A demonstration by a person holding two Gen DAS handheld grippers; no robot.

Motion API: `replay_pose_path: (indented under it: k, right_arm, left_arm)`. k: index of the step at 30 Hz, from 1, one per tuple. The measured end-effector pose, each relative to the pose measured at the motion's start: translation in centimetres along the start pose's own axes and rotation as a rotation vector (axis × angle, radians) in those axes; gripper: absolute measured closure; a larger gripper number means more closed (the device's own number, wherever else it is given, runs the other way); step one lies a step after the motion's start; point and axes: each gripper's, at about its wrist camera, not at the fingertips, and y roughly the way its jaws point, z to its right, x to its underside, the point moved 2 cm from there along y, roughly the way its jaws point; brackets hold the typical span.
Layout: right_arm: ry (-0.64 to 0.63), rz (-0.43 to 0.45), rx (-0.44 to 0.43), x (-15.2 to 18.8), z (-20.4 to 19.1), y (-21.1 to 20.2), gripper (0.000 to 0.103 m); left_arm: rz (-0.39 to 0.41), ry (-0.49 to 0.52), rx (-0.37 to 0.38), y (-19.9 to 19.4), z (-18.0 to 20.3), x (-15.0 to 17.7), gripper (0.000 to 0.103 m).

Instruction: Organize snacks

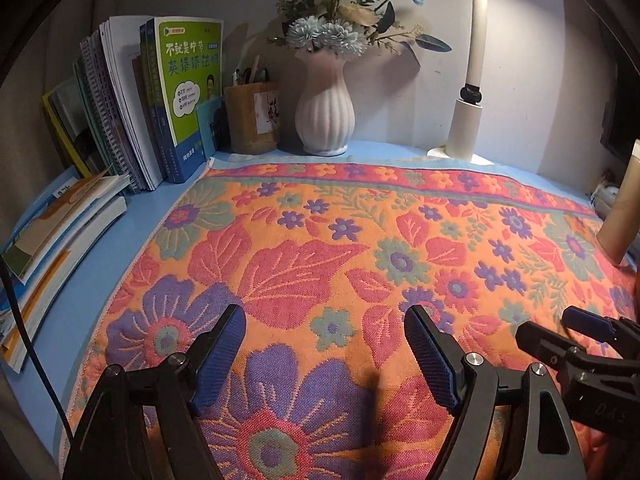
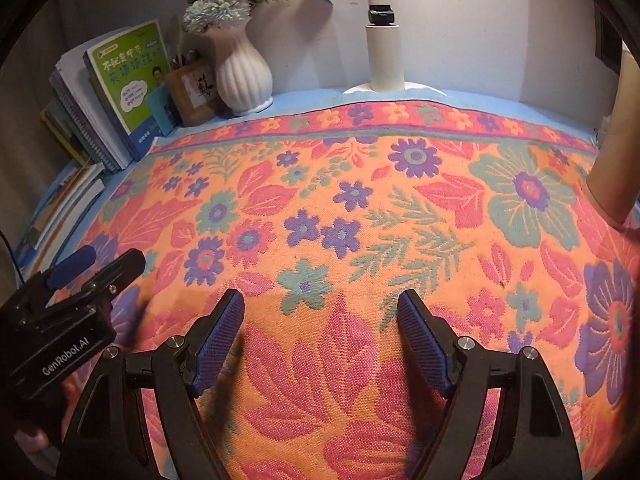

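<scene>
No snack shows in either view. My left gripper [image 1: 324,320] hovers low over a bright floral cloth [image 1: 320,220], its blue-padded jaws wide apart with only cloth between them. My right gripper [image 2: 320,300] stands open the same way over the cloth [image 2: 360,200], also with nothing in it. The two sit side by side: the right gripper [image 1: 556,330] shows at the left view's right edge, and the left gripper [image 2: 108,260] at the right view's left edge. A beige tube-like thing [image 2: 616,160] stands at the cloth's right edge, cut off by the frame.
Along the back wall stand upright books [image 1: 132,120], a brown pen holder [image 1: 250,120], a white ribbed vase [image 1: 325,116] with flowers and a white lamp post [image 1: 466,120]. Flat books [image 1: 60,240] are stacked at the left, with a black cable [image 1: 28,340] in front.
</scene>
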Motion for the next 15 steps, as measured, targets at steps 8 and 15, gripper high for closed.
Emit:
replay_pose_path:
  k: [8,15]
  right_arm:
    - [0.044,-0.01,-0.034,0.1,0.6,0.0,0.021]
    - [0.015,-0.013,0.01,0.3,0.1,0.2,0.02]
  left_arm:
    - [0.011,0.081,-0.025,-0.2,1.3,0.2,0.012]
    - [-0.009,0.06,-0.01,0.1,0.9,0.1,0.006]
